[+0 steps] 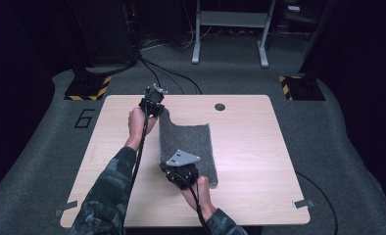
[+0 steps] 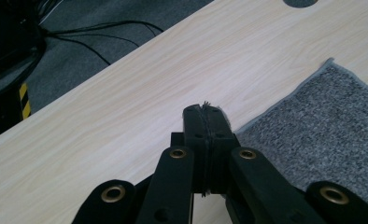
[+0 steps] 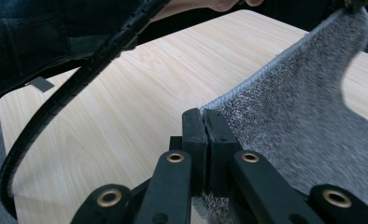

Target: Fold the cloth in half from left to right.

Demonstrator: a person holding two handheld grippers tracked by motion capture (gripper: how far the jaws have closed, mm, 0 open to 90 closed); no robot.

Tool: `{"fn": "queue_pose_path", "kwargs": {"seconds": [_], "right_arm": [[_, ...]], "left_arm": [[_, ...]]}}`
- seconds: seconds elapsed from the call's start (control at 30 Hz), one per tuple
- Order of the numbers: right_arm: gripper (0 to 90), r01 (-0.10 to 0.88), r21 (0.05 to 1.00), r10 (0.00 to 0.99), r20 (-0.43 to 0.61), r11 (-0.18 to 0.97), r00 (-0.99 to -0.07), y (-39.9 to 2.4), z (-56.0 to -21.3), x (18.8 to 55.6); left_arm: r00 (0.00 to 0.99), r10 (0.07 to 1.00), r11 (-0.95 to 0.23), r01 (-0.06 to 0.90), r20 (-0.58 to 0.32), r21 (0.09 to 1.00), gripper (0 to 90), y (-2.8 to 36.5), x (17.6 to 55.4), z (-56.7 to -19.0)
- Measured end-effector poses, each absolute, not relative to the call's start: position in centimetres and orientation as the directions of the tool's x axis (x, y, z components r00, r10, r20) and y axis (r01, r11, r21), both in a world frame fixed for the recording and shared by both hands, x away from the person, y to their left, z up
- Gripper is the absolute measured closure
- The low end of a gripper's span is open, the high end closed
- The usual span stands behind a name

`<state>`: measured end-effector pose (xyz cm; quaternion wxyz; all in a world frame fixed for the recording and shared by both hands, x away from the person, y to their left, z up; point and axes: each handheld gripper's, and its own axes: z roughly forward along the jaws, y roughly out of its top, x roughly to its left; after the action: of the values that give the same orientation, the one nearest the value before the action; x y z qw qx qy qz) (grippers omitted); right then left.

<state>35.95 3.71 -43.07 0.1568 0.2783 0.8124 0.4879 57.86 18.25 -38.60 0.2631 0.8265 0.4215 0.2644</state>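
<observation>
I hold a gripper in each hand over the table, and both are clamped on the same grey cloth. My left gripper is at the far left corner of the cloth, near the table's far edge; in the left gripper view its jaws are pressed together with a thin edge of the cloth pinched between them, a few loose threads sticking out at the tips. My right gripper is at the near left corner, closer to me; in the right gripper view its jaws are pressed together on the hemmed edge of the cloth, which runs out from the tips toward the top right. The cloth lies in the middle of the table, its left side raised off the wood at both pinched corners while its right side rests flat. In the right gripper view the cloth rises in a curve to its far corner, where I think my other gripper holds it, though that corner is cut off by the frame's edge. From above, the far left corner is drawn up into a point under the left gripper, and the far edge of the cloth steps down to the right of it. A round hole in the tabletop sits beyond the cloth, apart from it. My left sleeve reaches in from the bottom, with a black cable trailing along it.
</observation>
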Motion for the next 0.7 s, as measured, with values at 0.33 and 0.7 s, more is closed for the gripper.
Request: {"fn": "queue_pose_path", "kwargs": {"seconds": [0.33,0.7], "right_arm": [[88.8,0.350,0.884,0.678,0.054,0.309,-0.733,-0.8,-44.1,35.8],[88.5,0.392,0.870,0.713,0.071,0.298,-0.698,-3.2,-45.7,35.6]], "left_arm": [[0.551,0.801,-0.554,0.530,0.236,0.642,89.9,14.0,58.4,-38.8],[0.590,0.769,-0.596,0.526,0.245,0.607,89.7,10.0,59.2,-40.5]]}}
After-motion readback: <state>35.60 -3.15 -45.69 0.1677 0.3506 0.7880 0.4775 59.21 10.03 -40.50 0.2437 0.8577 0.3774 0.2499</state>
